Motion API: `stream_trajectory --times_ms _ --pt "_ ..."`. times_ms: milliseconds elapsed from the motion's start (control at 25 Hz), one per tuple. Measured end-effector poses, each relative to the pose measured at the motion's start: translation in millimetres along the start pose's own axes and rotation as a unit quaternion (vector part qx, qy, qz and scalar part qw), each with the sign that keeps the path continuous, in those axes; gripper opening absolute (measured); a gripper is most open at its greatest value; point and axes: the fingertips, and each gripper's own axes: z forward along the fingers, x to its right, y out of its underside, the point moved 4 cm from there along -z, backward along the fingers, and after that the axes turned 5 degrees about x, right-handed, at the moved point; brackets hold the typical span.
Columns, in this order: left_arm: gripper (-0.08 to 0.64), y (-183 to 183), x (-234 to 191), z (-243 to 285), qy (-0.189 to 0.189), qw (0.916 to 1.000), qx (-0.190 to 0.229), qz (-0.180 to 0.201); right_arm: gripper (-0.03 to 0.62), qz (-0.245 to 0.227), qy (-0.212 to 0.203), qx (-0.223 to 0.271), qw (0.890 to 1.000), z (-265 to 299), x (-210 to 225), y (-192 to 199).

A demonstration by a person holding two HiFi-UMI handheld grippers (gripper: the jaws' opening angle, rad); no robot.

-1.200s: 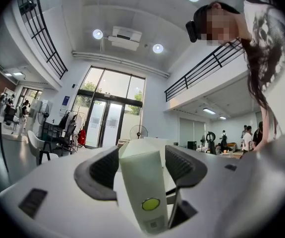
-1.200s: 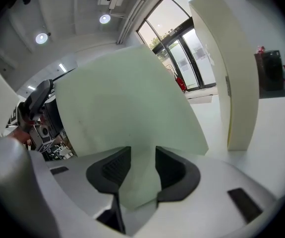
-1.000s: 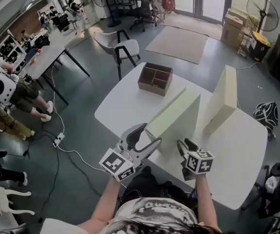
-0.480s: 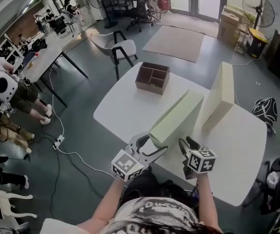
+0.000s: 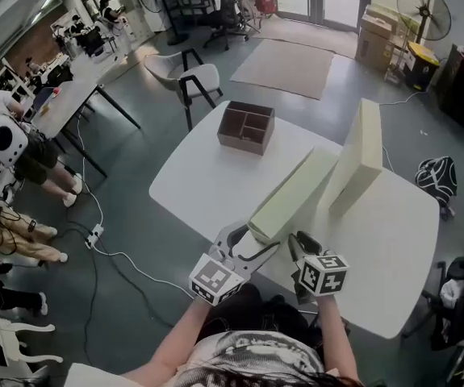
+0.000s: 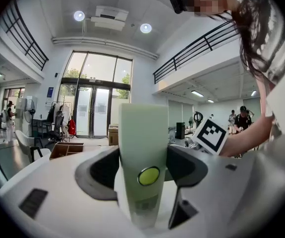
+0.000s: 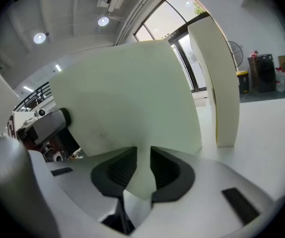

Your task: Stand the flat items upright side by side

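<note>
The white tabletop (image 5: 203, 176) carries all items. A cream flat box (image 5: 354, 161) stands upright on its long edge toward the far right of the tabletop. A pale green flat box (image 5: 294, 194) of similar size is up on its long edge just left of the cream one. It runs from the near edge of the tabletop toward the far right, and its far end lies close beside the cream box; contact between the two cannot be confirmed. A brown compartment tray (image 5: 246, 127) sits at the far left, well apart from both boxes. The left gripper (image 6: 142, 168) has its fingers set wide and clamped across the thick near end of the green box. The right gripper (image 7: 141, 168) has just been closing: its fingers are now narrow and pinch the lower near corner of the same box.
</note>
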Motion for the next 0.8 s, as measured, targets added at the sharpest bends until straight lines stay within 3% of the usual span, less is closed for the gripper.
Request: stream_trajectory --times_ms 80,400,600,720,800 --pt "0.299 0.1 -1.1 6.1 -0.011 0.9999 -0.001 0.000 0.051 0.005 0.006 0.006 1.000 4.2 1.7 -1.8" --pt "0.298 -3.9 -19.6 43.6 -0.022 0.9997 -0.007 0.000 0.049 0.009 0.030 -0.002 1.000 23.4 16.6 -10.6" --pt "0.298 -8.5 -37.4 76.8 -0.019 0.9998 -0.006 0.000 0.101 0.022 0.050 0.000 0.999 32.3 29.6 -21.7" --pt "0.298 -9.3 -47.2 98.1 -0.015 0.9999 -0.004 0.000 0.101 0.037 0.082 0.007 0.996 29.8 46.0 -25.8" --pt "0.295 -10.8 -52.8 112.2 -0.013 0.9999 -0.003 0.001 0.103 0.049 0.129 0.010 0.990 23.0 64.1 -25.6"
